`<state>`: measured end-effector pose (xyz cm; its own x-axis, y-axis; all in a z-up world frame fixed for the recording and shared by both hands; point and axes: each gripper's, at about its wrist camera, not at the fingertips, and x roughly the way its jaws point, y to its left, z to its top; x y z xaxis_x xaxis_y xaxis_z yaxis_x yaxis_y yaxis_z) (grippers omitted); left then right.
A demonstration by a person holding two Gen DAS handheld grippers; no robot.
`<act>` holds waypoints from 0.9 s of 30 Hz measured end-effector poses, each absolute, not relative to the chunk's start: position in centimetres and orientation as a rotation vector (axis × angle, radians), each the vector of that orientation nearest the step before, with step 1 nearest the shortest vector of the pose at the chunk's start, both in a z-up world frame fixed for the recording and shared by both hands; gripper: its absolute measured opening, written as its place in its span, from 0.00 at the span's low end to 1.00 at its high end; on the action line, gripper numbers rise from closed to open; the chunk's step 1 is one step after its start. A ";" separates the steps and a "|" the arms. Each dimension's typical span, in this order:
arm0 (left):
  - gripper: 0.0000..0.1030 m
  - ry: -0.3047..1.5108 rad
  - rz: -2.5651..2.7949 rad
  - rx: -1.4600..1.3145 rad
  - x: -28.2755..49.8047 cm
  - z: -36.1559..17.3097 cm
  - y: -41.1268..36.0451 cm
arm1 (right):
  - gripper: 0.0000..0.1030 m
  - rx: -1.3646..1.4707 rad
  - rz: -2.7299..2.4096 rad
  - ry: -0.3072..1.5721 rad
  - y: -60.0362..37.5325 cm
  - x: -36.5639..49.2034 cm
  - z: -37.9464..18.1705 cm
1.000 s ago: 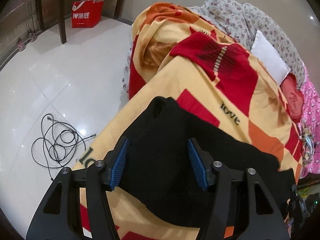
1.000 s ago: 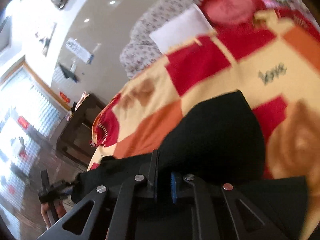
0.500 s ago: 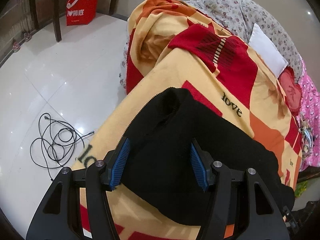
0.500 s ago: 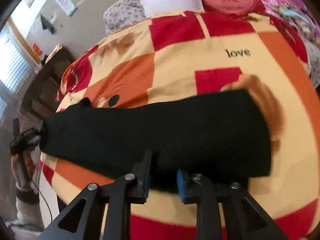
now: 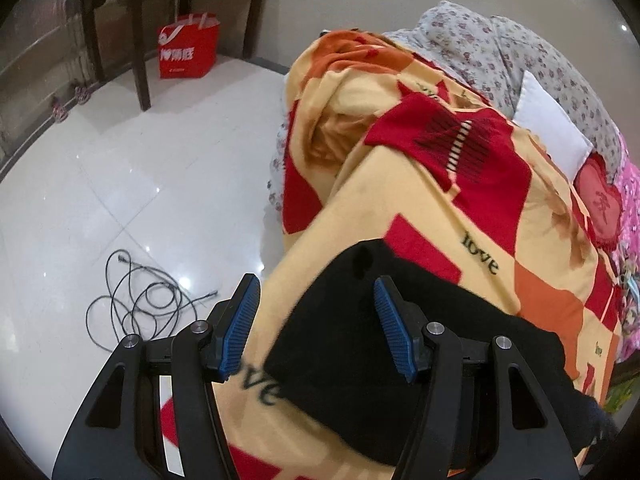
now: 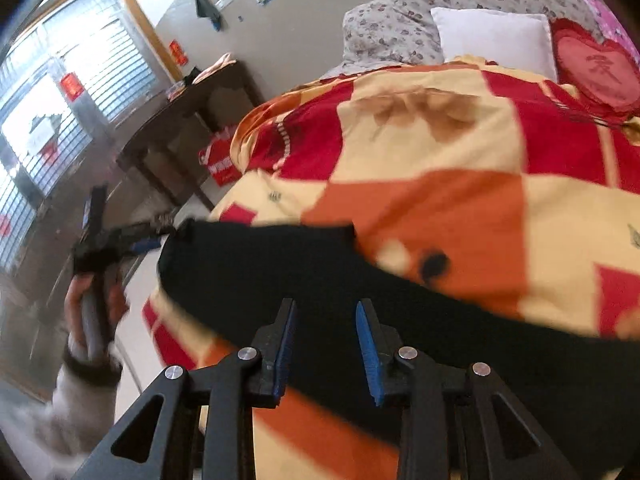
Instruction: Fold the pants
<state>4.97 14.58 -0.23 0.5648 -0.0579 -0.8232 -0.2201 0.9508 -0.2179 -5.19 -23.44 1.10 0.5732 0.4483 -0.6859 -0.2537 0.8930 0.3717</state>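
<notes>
The black pants (image 5: 400,332) lie folded in a long band on the yellow, red and orange blanket (image 5: 408,200) on the bed. My left gripper (image 5: 316,308) is open and empty, its blue pads above the near left end of the pants. In the right wrist view the pants (image 6: 320,276) stretch across the blanket (image 6: 460,184). My right gripper (image 6: 326,340) is open and empty just over their near edge. The left gripper also shows in the right wrist view (image 6: 132,244), off the left end of the pants.
White tiled floor (image 5: 100,184) lies left of the bed, with a coiled black cable (image 5: 140,300), a red shopping bag (image 5: 188,52) and a dark wooden table (image 5: 132,8). A white pillow (image 5: 548,128), a red heart cushion (image 5: 600,204) and floral bedding (image 5: 500,44) sit at the head.
My right gripper opened and let go of the pants, which now lie flat. My left gripper shifted left, off the pants' end, and stayed open.
</notes>
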 end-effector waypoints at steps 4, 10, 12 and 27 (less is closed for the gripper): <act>0.57 0.978 0.114 -0.234 5.9 -1.0 12.9 | 0.29 0.222 0.459 0.868 -19.3 -0.3 -0.4; 0.60 1.020 0.134 -0.272 6.9 -2.8 14.1 | 0.27 0.174 0.338 0.918 -18.7 3.6 -3.8; 0.60 1.024 0.136 -0.287 6.6 -2.7 14.2 | 0.27 0.209 0.352 0.933 -19.2 3.4 -3.6; 0.60 0.885 -0.107 -0.204 1.2 3.4 5.2 | 0.35 0.379 0.132 0.830 -36.2 -16.6 1.2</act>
<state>1.17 5.16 3.38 0.6298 -0.1771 -0.7563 0.0085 0.9752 -0.2213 -16.65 -36.23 1.21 0.6712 0.2608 -0.6939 0.0324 0.9249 0.3789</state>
